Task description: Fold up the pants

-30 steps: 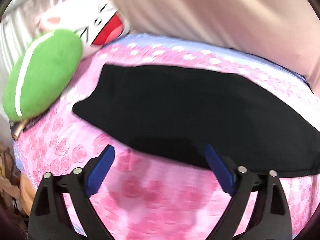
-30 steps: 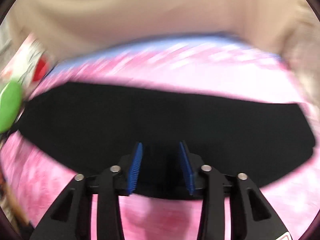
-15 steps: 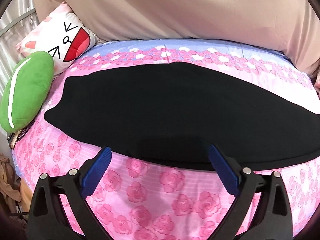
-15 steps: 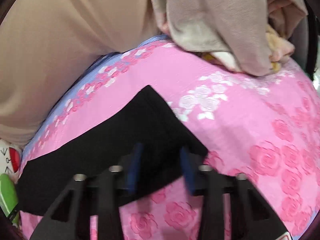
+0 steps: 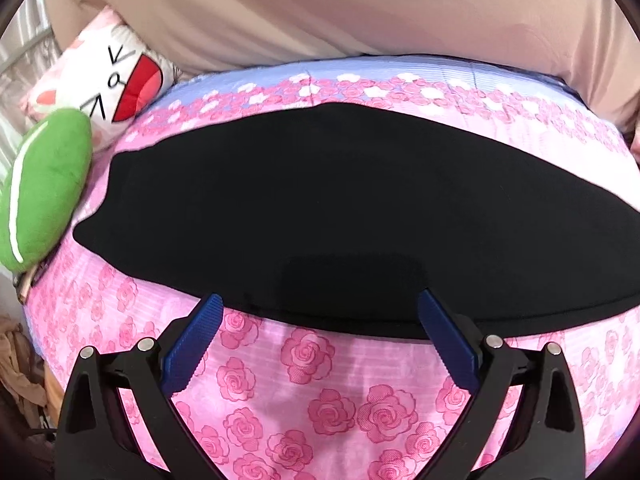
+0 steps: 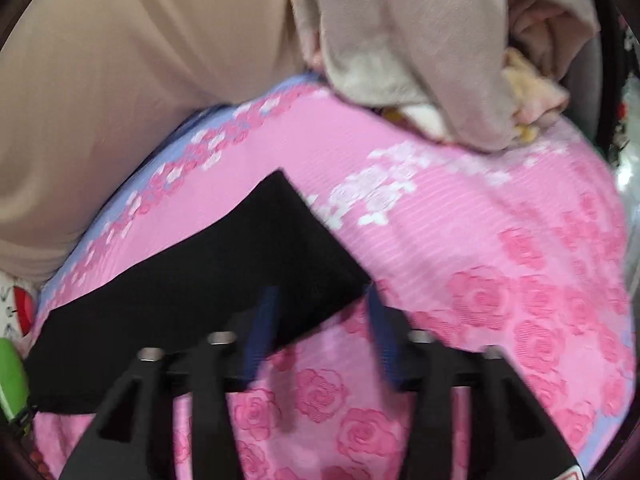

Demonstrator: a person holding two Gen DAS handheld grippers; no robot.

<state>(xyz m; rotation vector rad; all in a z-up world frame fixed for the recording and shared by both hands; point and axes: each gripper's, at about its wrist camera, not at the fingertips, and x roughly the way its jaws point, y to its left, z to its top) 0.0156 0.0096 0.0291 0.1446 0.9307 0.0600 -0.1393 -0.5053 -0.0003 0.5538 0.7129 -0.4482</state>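
The black pants (image 5: 320, 208) lie flat in a long strip across the pink rose-print bed sheet (image 5: 320, 392). My left gripper (image 5: 320, 312) is open wide and empty, hovering over the near long edge of the pants around their middle. In the right wrist view, the pants' right end (image 6: 248, 256) shows as a squared corner. My right gripper (image 6: 320, 304) is open, its blue pads either side of that end's near corner, holding nothing.
A green plush (image 5: 44, 192) and a white cartoon-face pillow (image 5: 108, 80) sit at the left end of the bed. A beige curtain (image 5: 360, 12) hangs behind. A heap of beige and pink blankets (image 6: 432, 48) lies past the right end of the pants.
My right gripper swung right along the pants to their right end and opened wider. My left gripper moved slightly closer to the near edge and stayed open.
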